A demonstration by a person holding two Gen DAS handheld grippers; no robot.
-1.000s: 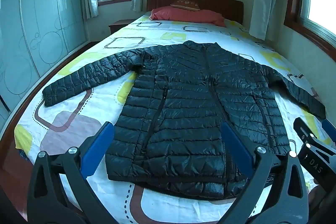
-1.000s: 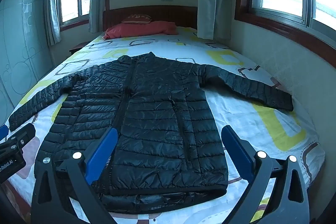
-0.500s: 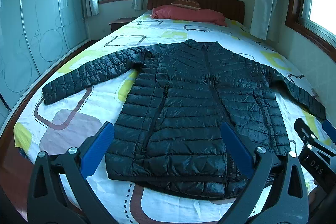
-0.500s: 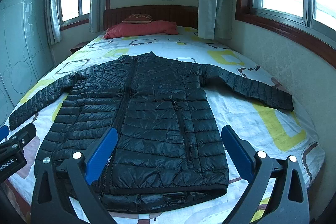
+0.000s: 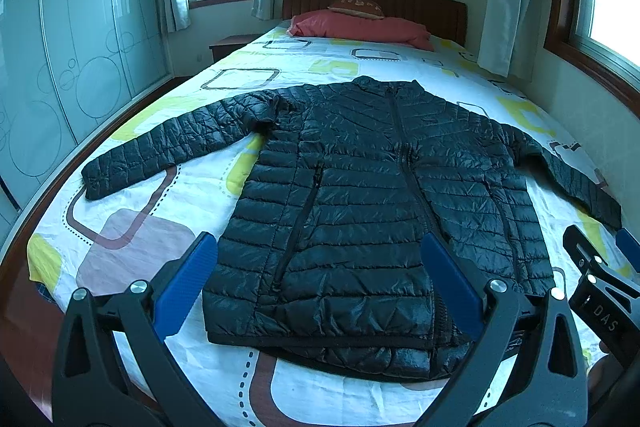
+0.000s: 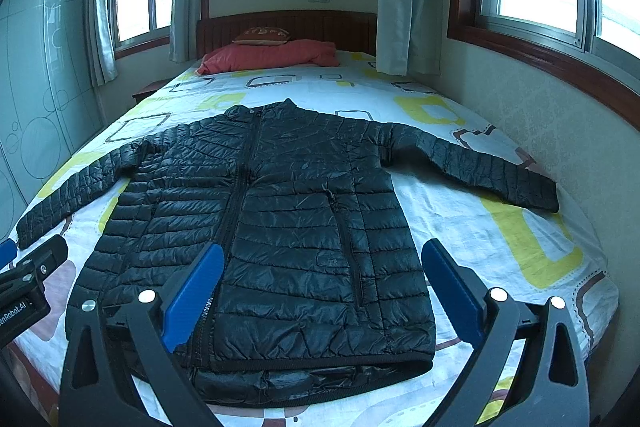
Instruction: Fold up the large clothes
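Black and puffy, a quilted down jacket [image 5: 372, 195] lying flat on the bed [image 5: 132, 251], front side up, zipped shut. Collar far away toward the red pillow [image 5: 360, 29], hem close by, right at the foot of the bed. Long way of the jacket running straight away from both tools. Sleeves stretched out to each side: left sleeve [image 5: 160, 151] reaching toward the wardrobe side, right sleeve [image 6: 472, 163] reaching toward the window wall.

Left tool [image 5: 320, 283] spread wide, blue pads far apart, holding nothing. Hanging just above the hem, a bit over the left half of the jacket. Right tool [image 6: 320, 287] spread wide too, also empty, up over the right half near the hem. Neither one touching the cloth, as far as can be told.

No fold made yet, going by the flat shape. Probably at the very start. Each sleeve well off to the side and farther up the bed than the tool on its side. Left tool nearer the left sleeve, right tool nearer the right sleeve. Likely first move: reaching out sideways and forward for a cuff or a side edge, then bringing it in over the middle. Slippery, puffy cloth, so likely to slide or spring back open.
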